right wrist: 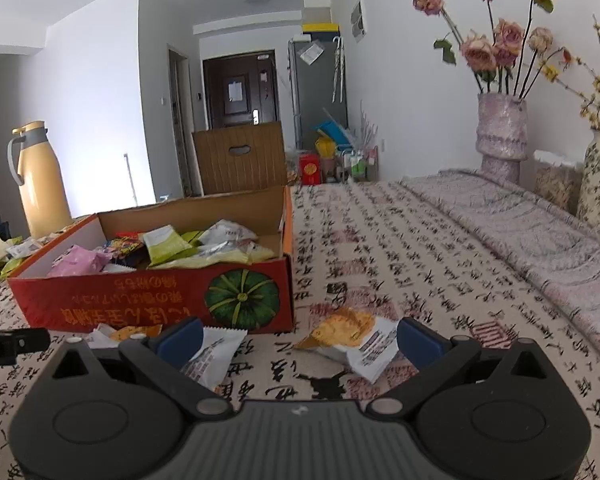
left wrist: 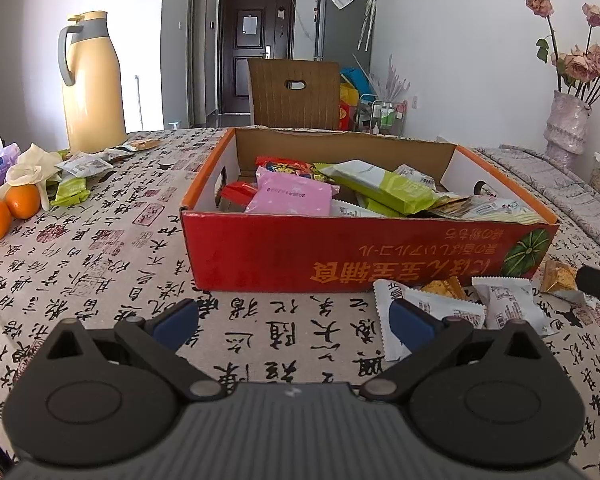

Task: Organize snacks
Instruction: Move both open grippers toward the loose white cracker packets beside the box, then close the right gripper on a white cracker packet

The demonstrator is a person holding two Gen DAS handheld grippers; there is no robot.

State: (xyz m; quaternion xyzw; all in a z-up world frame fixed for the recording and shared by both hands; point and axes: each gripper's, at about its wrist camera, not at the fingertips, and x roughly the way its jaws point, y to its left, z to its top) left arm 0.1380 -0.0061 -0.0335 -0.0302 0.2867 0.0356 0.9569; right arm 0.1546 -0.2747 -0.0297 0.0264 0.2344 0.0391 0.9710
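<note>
Left wrist view:
Left gripper (left wrist: pixel 293 322): jaws spread wide, holding nothing.
Box (left wrist: pixel 364 252): red cardboard with upside-down yellow lettering I cannot read, packets piled inside.
White packet (left wrist: pixel 444 310): on the tablecloth (left wrist: pixel 112 248), just beside the right fingertip.

Right wrist view:
Right gripper (right wrist: pixel 300 338): jaws apart, empty.
Orange packet (right wrist: pixel 350 330): on the cloth between the fingers, near the box's pumpkin picture (right wrist: pixel 242 298).

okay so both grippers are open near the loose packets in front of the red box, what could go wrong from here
The right gripper straddles the orange-and-white packet; the flat, slick wrapper may slip out rather than lift. The left gripper sits close to the white packets and the right gripper's tip, so the two could bump. The red box is already piled, so additions may slide off.
</note>
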